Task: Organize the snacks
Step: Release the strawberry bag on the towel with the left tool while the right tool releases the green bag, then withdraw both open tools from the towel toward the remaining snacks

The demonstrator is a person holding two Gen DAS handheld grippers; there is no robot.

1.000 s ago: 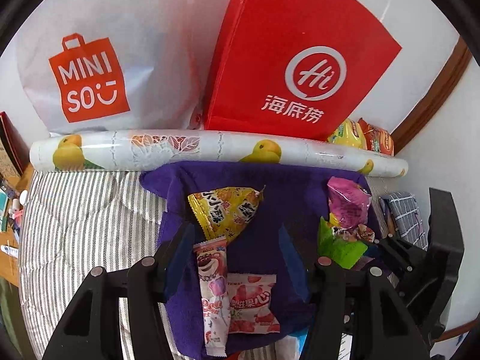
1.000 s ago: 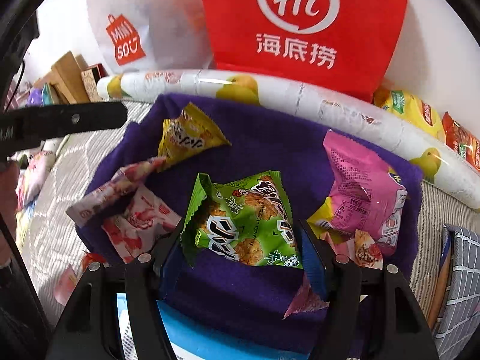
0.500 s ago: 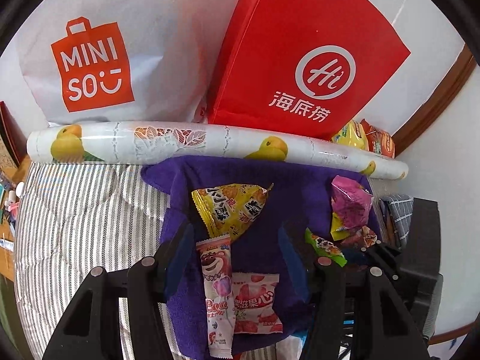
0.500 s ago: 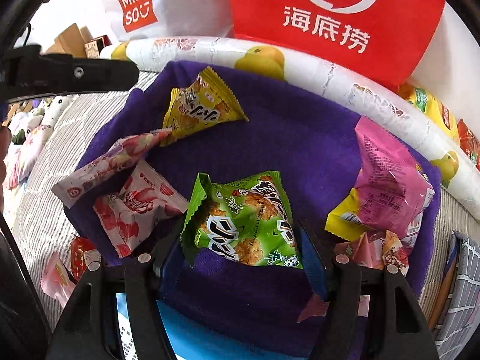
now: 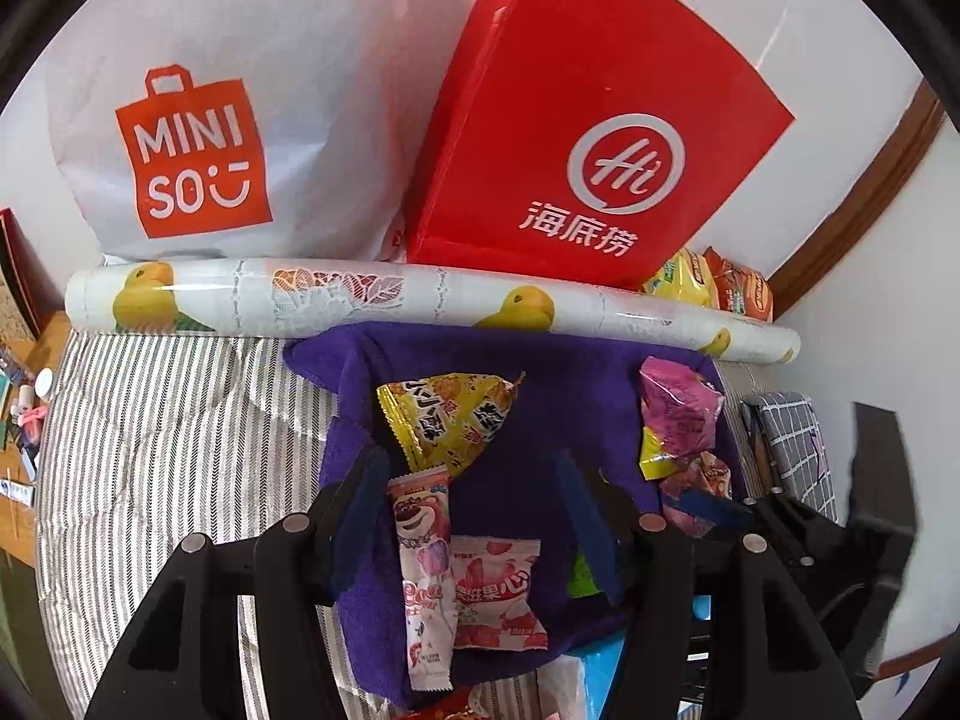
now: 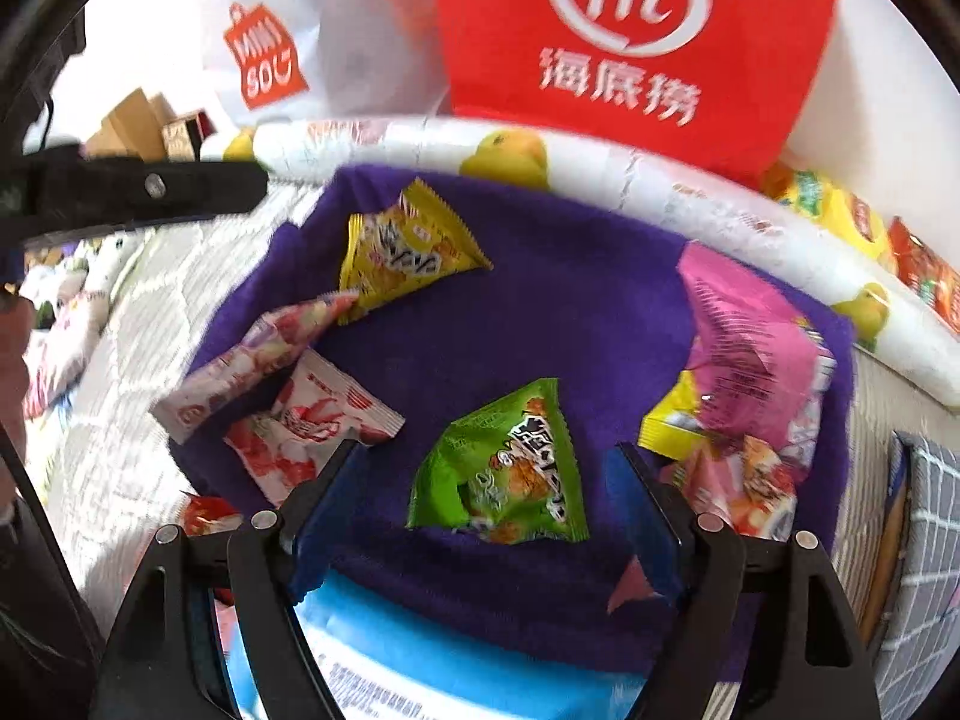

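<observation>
A purple towel [image 6: 570, 312] is spread on the bed with snack packets on it. My right gripper [image 6: 486, 450] hovers just above a green packet [image 6: 510, 468]. Its jaws are opening and stand clear of the packet, which lies flat between them. A yellow packet [image 6: 408, 252], a pink bear lollipop packet [image 6: 252, 348] and a red-and-white strawberry packet [image 6: 306, 426] lie to the left, and a pink packet [image 6: 750, 348] to the right. My left gripper [image 5: 468, 462] is open above the lollipop packet [image 5: 420, 540] and the strawberry packet [image 5: 495, 588], touching neither.
A red paper bag [image 5: 600, 138] and a white Miniso bag [image 5: 210, 120] stand behind a printed roll [image 5: 390, 300] at the towel's far edge. Striped bedding [image 5: 150, 450] lies to the left, chip bags [image 5: 720, 288] at back right, a grid-patterned box [image 6: 924, 540] to the right, and a blue packet [image 6: 420, 660] nearest me.
The right jaws have spread and let go of the green packet, which now lies on the towel. The right gripper has lifted slightly. The left gripper has stayed put.
</observation>
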